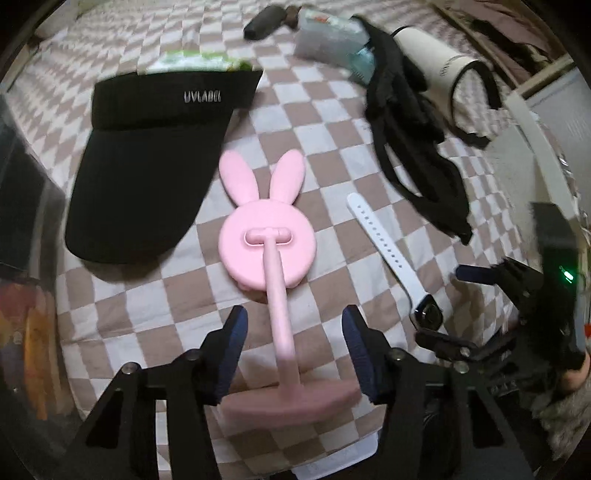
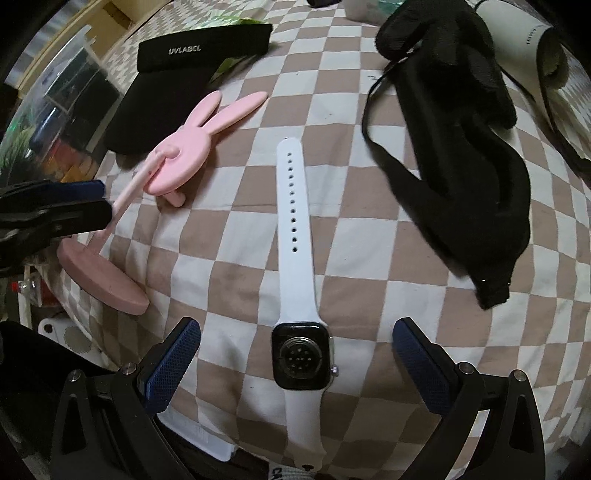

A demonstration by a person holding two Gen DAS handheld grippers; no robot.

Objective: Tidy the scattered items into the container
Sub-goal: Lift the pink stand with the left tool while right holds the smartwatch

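A pink bunny-shaped stand (image 1: 266,243) lies on the checked cloth, its thin stem running back to a round base between my open left gripper (image 1: 291,325) fingers. It also shows in the right wrist view (image 2: 177,162). A white-strapped smartwatch (image 2: 301,354) lies face down between the fingers of my open right gripper (image 2: 295,347); it also shows in the left wrist view (image 1: 388,254). Neither gripper touches its item. A clear container (image 2: 55,96) stands at the far left.
A black UVLABEL visor (image 1: 147,166) lies left of the bunny. A black glove (image 1: 410,129) and a white tumbler (image 1: 443,70) lie at the right. A packet and a dark tube (image 1: 266,22) lie at the back.
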